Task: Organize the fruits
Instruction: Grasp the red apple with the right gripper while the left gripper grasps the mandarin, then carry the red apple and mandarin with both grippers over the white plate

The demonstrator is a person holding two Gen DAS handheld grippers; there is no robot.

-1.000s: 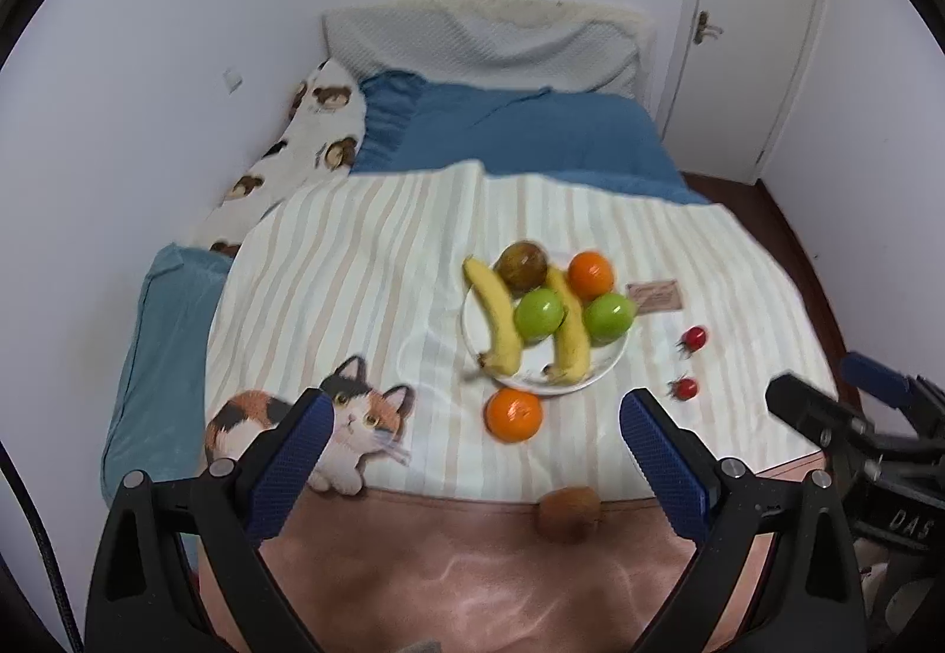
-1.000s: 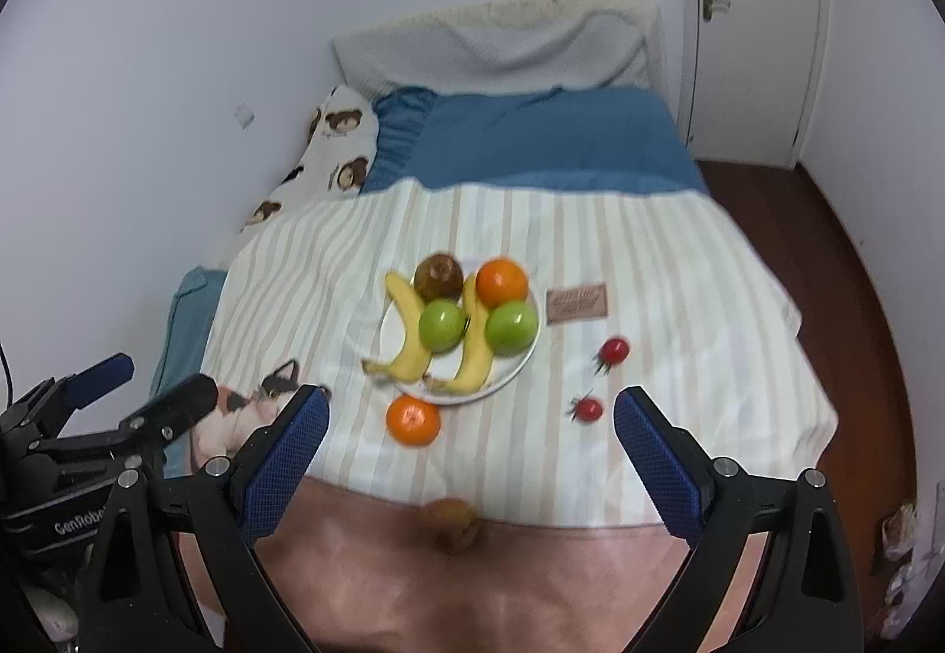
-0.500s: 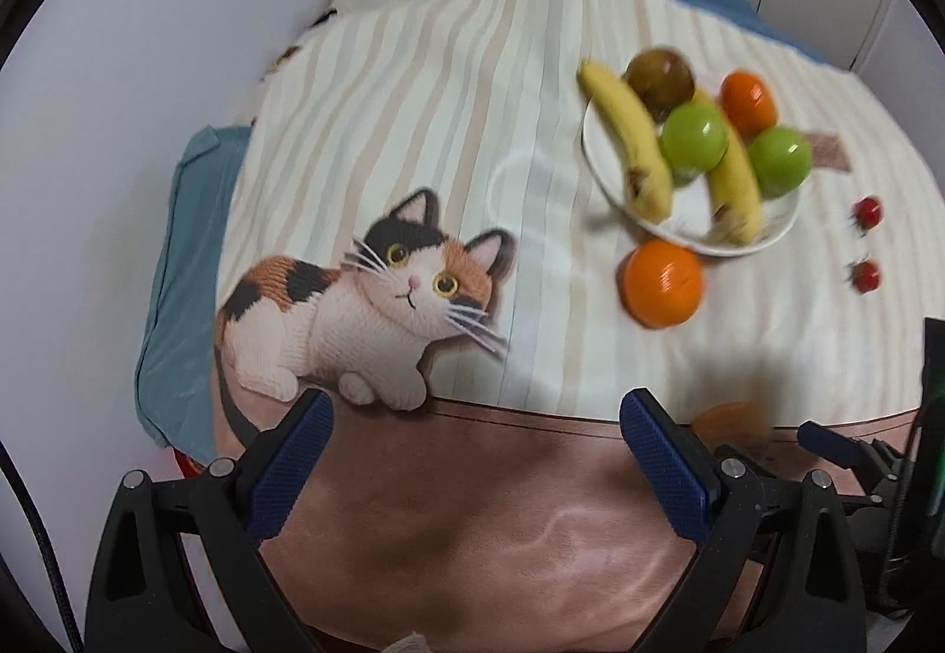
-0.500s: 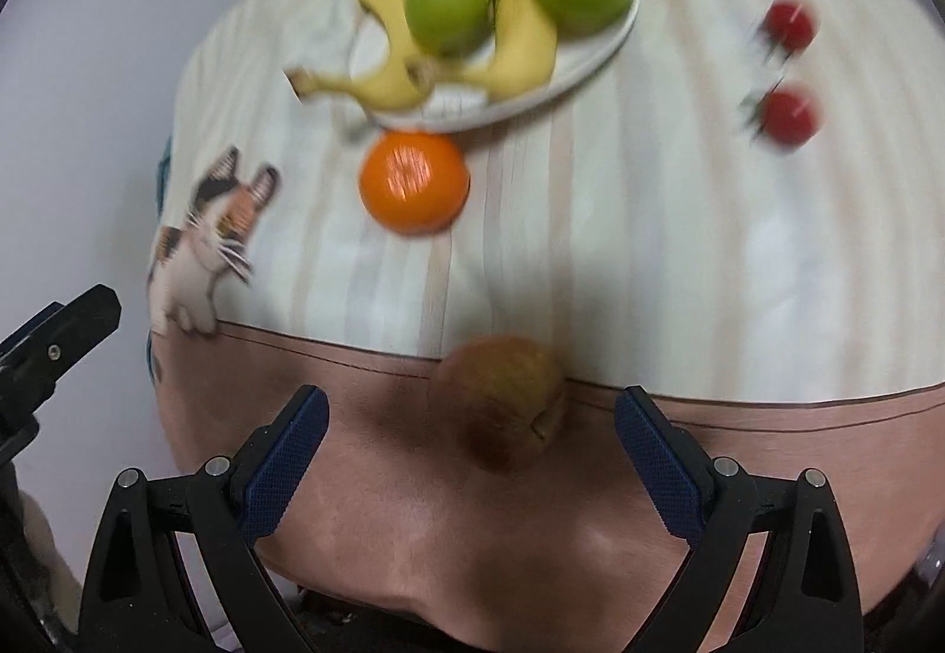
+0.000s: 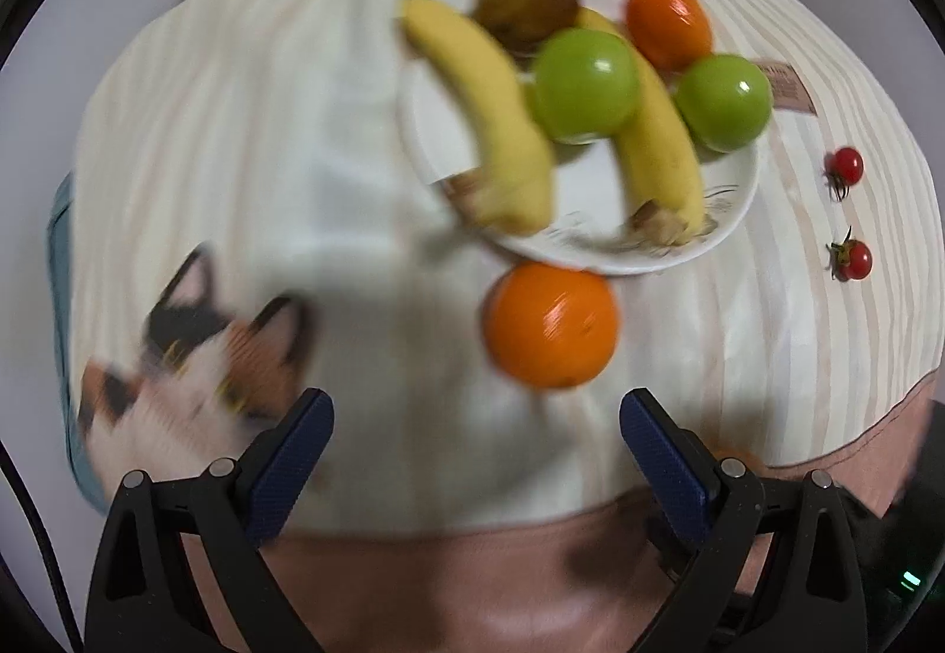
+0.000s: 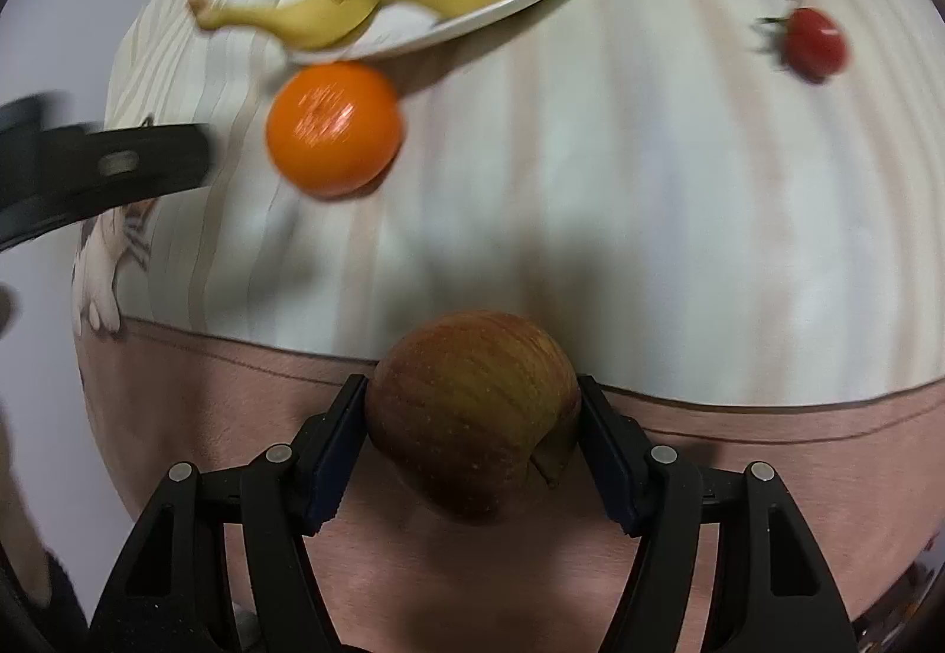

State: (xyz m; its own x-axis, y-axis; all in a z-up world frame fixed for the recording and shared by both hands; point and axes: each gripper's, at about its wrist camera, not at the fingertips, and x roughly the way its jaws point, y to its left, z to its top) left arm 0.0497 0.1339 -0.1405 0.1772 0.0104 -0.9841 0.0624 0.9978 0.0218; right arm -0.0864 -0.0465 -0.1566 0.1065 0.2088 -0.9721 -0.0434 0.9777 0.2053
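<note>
A white plate (image 5: 732, 216) on the striped blanket holds two bananas (image 5: 496, 121), two green apples (image 5: 585, 86), an orange (image 5: 667, 24) and a brown fruit (image 5: 525, 3). A loose orange (image 5: 552, 325) lies just in front of the plate; it also shows in the right wrist view (image 6: 333, 127). My left gripper (image 5: 475, 434) is open and empty, just short of that orange. My right gripper (image 6: 472, 417) has its pads against both sides of a reddish-brown apple (image 6: 472, 411) on the blanket's brown border.
Two cherry tomatoes (image 5: 847, 213) lie right of the plate, also in the right wrist view (image 6: 806, 3). A cat print (image 5: 195, 363) is at the blanket's left. The left gripper's finger (image 6: 106, 169) shows at the left of the right wrist view.
Both grippers moved down and forward toward the blanket. The right gripper closed from wide open onto the apple. The left gripper shifted right, toward the loose orange.
</note>
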